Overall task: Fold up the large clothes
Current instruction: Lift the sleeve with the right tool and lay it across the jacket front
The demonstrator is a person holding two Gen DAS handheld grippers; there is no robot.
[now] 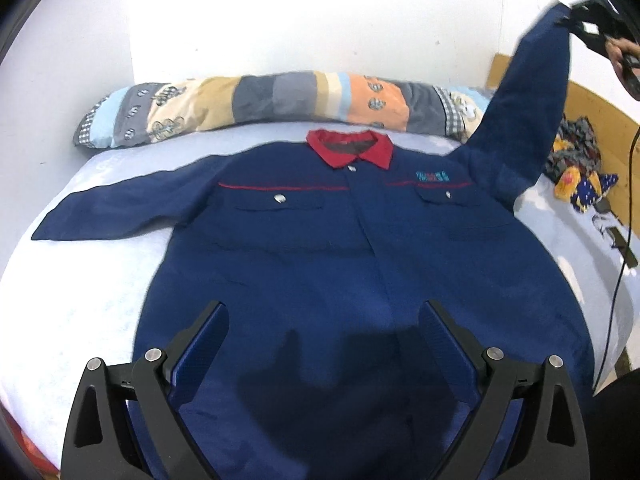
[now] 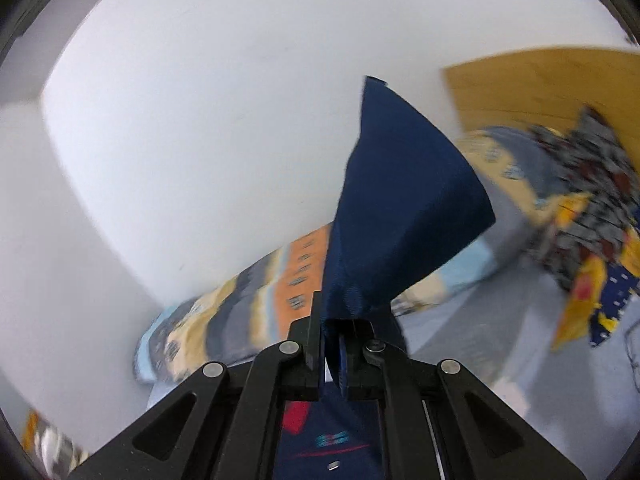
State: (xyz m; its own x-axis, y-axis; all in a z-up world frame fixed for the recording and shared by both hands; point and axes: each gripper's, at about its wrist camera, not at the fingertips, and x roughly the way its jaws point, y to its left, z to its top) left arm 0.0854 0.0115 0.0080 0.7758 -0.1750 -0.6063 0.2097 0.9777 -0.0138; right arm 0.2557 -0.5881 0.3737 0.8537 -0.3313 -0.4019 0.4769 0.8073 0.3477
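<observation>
Jacket [image 1: 332,240] lies face up on the bed [image 1: 80,300], red collar [image 1: 350,148] toward the pillow [image 1: 240,104]. Its left sleeve [image 1: 120,208] is spread flat. Your left claw [image 1: 324,320] hovers released over the hem, nothing between the fingers. Right sleeve [image 1: 516,120] is up in the air, cuff [image 2: 396,200] clenched in your right claw [image 2: 332,344]. Risks: the grip is only on the cuff edge, so a fast swing could pull it free; with the hem unpinned, the lift could drag the jacket body sideways and wrinkle it. Patterned cloth [image 1: 576,160] and cable [image 1: 624,220] at the right edge could snag.
</observation>
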